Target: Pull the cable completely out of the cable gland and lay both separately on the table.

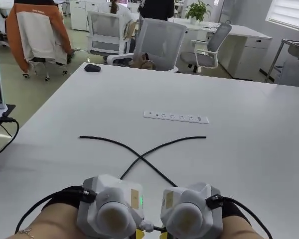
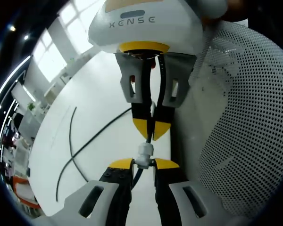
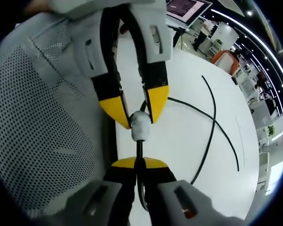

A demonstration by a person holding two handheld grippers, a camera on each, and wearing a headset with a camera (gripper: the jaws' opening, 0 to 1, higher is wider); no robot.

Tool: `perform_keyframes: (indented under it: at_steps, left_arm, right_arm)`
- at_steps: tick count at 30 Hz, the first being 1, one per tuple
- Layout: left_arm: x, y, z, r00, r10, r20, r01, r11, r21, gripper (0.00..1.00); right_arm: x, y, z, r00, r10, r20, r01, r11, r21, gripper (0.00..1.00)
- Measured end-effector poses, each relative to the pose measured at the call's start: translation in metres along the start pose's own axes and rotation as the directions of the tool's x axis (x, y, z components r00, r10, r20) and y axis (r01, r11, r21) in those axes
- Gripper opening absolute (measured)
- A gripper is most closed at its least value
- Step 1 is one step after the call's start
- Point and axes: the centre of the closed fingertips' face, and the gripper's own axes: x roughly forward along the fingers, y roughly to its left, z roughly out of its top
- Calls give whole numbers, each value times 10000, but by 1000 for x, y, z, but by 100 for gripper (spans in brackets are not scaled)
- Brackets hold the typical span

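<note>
Left claw (image 2: 144, 164) clamped on cable gland (image 2: 144, 153); right claw (image 3: 137, 163) clamped on cable (image 3: 139, 149), just beside gland.

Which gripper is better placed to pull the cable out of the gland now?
Probably the right gripper: its fingers clamp the cable, while the left gripper holds the cable gland.

cable (image 1: 141, 157) black | cable gland (image 3: 140, 127) white | table (image 1: 249, 149) white | jacket (image 1: 12, 35) orange
</note>
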Motion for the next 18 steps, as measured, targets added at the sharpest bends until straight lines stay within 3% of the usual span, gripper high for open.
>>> perform_keyframes:
  at_steps: [5,7,14,18]
  left_arm:
    - [0,3,-6,9997,139,-205,-139,9999,-4,18]
    - [-1,4,-6,9996,171,-218,-171,9998,-32,18]
    - [-1,5,-7,9992,239,-311,-241,9997,-74,18]
    - [-1,4,-9,9988,224,-447,-224,9997,5,17]
  right_arm:
    - [2,-5,-25,9933,-232,-1130,261,9994,238,3]
    - [0,-9,-38,9838,-381,-1754,451,9983,358,4]
    - [-7,-20,-68,9554,-727,-2862,1062,9890,1033,6]
    - [-5,-13,-68,9584,-334,-2835,751,9876,1376,11]
